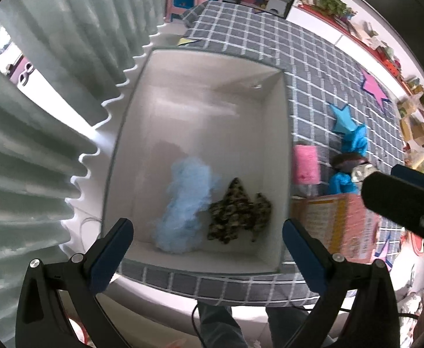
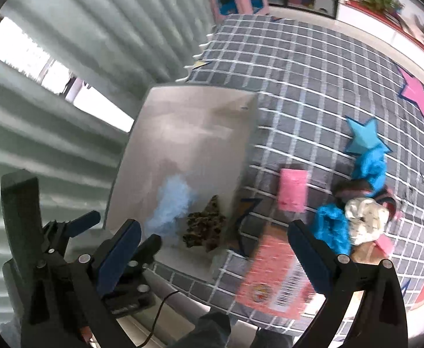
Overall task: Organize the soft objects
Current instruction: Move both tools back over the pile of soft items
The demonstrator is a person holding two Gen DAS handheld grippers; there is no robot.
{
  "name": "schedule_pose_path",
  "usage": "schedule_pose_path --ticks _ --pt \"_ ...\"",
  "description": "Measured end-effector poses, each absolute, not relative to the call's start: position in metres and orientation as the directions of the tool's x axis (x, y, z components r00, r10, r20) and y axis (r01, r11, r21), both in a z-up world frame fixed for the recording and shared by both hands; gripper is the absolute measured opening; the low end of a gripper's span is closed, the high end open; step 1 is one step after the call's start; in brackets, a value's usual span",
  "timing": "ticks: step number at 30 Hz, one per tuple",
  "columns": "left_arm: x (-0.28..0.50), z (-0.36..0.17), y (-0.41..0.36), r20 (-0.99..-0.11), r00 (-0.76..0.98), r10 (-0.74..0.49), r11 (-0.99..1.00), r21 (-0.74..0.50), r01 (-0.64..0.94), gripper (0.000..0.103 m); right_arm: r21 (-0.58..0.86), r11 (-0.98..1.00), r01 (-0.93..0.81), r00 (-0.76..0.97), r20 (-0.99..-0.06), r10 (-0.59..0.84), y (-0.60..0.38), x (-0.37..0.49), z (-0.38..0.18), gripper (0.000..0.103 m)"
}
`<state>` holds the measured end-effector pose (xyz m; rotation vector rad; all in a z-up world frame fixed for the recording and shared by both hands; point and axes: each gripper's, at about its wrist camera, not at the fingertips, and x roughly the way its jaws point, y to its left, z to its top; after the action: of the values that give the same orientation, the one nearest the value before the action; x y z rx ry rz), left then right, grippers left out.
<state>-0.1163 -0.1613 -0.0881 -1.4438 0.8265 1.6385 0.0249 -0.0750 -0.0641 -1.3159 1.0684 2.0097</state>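
Left gripper (image 1: 203, 233) wide open, holds nothing, hangs over near edge of white box (image 1: 278, 133). Fluffy light blue cloth (image 1: 186, 200) and camouflage cloth (image 1: 238, 214) lie side by side, touching, on box floor just ahead of fingers. Right gripper (image 2: 213, 248) wide open too, holds nothing, over checked gray tablecloth (image 2: 299, 66). Ahead of it: pink sponge (image 2: 293, 190) and orange printed box (image 2: 273, 278). Farther right: bright blue cloth (image 2: 332, 229), white patterned bundle (image 2: 365, 220), blue star (image 2: 362, 139), pink star (image 2: 418, 92).
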Motion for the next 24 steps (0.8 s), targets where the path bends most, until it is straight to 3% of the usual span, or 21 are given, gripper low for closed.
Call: schedule_pose_path --ticks 11,24 --pt "-0.043 -0.077 -0.092 -0.987 0.037 0.157 -0.338 -0.089 -0.937 0.103 0.332 -0.316 -0.889 -0.365 -0.930 0.050 -0.013 0.161 -0.090 0.102" --pt "0.045 -0.127 0.026 -0.997 0.068 0.023 -0.245 -0.071 -0.967 0.103 0.315 -0.048 -0.948 -0.313 -0.949 -0.041 0.005 0.287 -0.171 0.102"
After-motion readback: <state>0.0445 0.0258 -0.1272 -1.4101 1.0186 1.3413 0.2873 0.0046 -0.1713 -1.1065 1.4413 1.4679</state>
